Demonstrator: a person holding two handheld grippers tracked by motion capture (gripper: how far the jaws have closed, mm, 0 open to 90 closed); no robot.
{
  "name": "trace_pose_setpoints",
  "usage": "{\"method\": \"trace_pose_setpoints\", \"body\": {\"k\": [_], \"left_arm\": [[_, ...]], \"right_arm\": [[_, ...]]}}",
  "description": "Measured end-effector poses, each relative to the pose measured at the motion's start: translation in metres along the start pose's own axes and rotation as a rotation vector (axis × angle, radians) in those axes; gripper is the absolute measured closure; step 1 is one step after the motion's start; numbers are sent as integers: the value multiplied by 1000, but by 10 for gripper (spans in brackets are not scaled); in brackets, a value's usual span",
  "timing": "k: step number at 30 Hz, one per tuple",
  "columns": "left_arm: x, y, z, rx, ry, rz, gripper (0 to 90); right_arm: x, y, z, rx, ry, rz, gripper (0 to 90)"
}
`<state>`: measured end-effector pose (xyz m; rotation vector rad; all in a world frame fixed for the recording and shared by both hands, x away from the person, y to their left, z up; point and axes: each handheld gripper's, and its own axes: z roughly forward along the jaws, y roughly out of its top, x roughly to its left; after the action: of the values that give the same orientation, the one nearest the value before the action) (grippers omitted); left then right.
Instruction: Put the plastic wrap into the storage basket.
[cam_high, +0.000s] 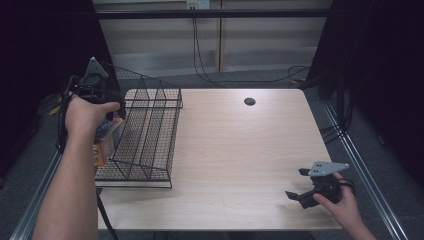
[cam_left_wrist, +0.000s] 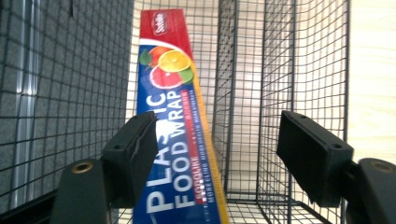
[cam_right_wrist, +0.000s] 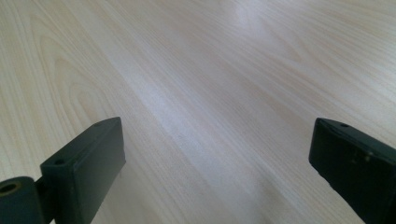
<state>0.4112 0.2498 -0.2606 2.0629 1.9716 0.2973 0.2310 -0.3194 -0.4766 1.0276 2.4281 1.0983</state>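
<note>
A long box of plastic food wrap (cam_left_wrist: 173, 116), blue and red with citrus fruit printed on it, lies inside a black wire basket (cam_left_wrist: 280, 56). My left gripper (cam_left_wrist: 219, 158) points down into that basket with its jaws apart. The left jaw stands close beside the box and the right jaw is well clear of it. From above, the person's left hand holds the left gripper (cam_high: 106, 119) over the left part of the wire basket (cam_high: 150, 130), and the box (cam_high: 101, 149) shows below the hand. My right gripper (cam_high: 297, 183) rests open near the table's front right corner, nothing between its jaws (cam_right_wrist: 217, 168).
The light wooden table (cam_high: 240, 150) has a small round cable hole (cam_high: 249, 101) near its far edge. The basket takes up the table's left end. Cables hang at the back wall, and metal rails run along both sides of the table.
</note>
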Motion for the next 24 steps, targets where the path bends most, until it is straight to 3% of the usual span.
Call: {"method": "trace_pose_setpoints", "body": {"k": [12, 24], "left_arm": [[-25, 1, -5, -58, -61, 45, 219], [-59, 4, -2, -76, -120, 111, 183]], "right_arm": [[0, 1, 0, -4, 1, 1, 33], [0, 1, 0, -7, 6, -3, 34]]}}
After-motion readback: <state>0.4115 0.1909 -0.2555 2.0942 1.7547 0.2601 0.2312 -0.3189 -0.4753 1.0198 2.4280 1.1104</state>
